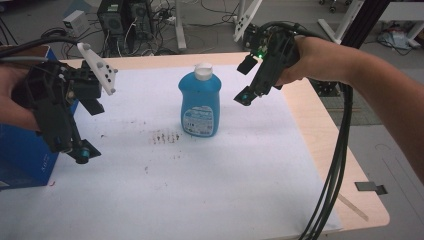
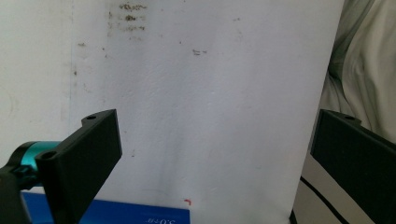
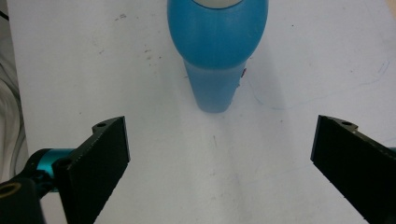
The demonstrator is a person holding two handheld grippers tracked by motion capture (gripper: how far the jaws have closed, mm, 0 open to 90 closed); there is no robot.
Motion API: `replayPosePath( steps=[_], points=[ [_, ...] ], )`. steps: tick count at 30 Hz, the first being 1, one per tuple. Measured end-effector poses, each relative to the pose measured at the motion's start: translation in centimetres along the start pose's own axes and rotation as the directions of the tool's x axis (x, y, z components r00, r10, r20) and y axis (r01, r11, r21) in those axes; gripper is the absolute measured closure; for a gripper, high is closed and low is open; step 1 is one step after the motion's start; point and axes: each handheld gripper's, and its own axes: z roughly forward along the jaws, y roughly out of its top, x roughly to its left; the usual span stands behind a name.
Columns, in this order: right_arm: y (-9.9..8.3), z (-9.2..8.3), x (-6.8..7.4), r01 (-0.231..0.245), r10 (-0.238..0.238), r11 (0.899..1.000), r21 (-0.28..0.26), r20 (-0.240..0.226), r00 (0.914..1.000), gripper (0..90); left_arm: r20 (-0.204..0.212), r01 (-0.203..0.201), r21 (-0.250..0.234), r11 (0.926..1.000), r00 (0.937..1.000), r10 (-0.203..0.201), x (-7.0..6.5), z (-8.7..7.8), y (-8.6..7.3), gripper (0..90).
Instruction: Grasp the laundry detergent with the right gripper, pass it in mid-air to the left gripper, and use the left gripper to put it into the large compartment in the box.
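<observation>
Now we hold both tongs open and empty above the table (image 1: 210, 190), the right tongs (image 1: 246, 82) near the upright blue bottle (image 1: 200, 102) toward the far edge, the left tongs (image 1: 82, 135) over the left edge.

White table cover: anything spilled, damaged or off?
Yes: the white table cover has dark smudges just left of the upright blue plastic bottle with a white cap; fainter specks lie nearer the camera. They look like dry stains, not liquid. The bottle stands straight and capped, and both grippers are open, clear of it.
</observation>
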Motion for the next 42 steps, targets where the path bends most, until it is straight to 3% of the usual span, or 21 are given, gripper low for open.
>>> replayPosePath(
  steps=[14, 33, 42],
  points=[
    [-1.6, 2.3, -0.9, -0.006, 0.005, 0.999, -0.052, -0.008, 0.9999, 3.5, 0.018, 0.007, -0.008, 0.9999, 0.9998, -0.007, 0.8, 0.5, -0.1, 1.8],
    [-3.4, 4.4, -0.8, -0.026, 0.025, 0.991, -0.133, -0.009, 0.9996, 3.5, 0.022, 0.014, -0.005, 0.9999, 0.9997, -0.014, 1.0, 0.9, -0.4, 1.8],
    [-4.3, 4.8, -0.8, -0.044, 0.042, 0.975, -0.219, -0.013, 0.9990, 3.5, 0.025, 0.026, -0.011, 0.9996, 0.9993, -0.026, 1.0, 1.1, -0.6, 1.8]
  ],
)
